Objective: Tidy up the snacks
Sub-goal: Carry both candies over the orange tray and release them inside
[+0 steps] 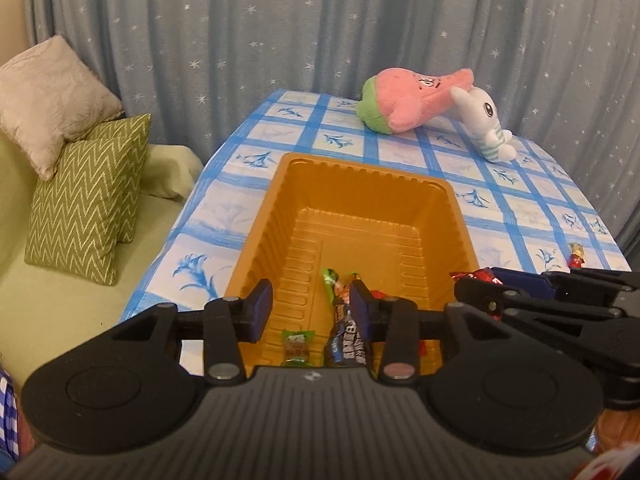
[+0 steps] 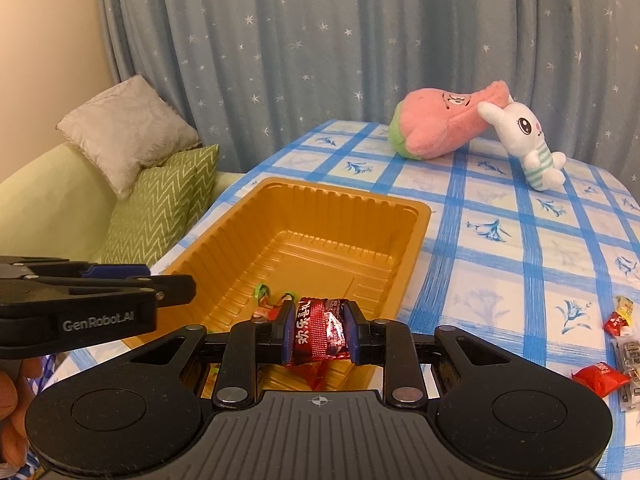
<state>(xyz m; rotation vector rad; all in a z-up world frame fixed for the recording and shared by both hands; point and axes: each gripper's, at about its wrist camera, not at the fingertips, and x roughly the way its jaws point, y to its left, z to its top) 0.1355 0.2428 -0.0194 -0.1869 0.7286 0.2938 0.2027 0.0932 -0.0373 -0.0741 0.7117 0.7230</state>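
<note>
An orange plastic tray [image 1: 360,200] [image 2: 320,216] sits on the blue checked tablecloth. Several wrapped snacks lie at its near end: a green candy [image 1: 297,344] and a dark wrapped bar [image 1: 347,340]. My left gripper [image 1: 311,312] is open and empty above the tray's near end. My right gripper [image 2: 319,330] is shut on a red wrapped candy [image 2: 318,328] and holds it over the tray's near right edge. Loose snacks lie on the cloth at the right: red packets [image 2: 600,376] [image 2: 614,322] and a yellow candy [image 2: 625,306].
A pink plush [image 2: 444,124] and a white bunny plush [image 2: 528,140] lie at the table's far side. A green sofa with cushions [image 1: 88,200] stands to the left. A starred curtain hangs behind. A small red candy [image 1: 576,256] lies on the cloth.
</note>
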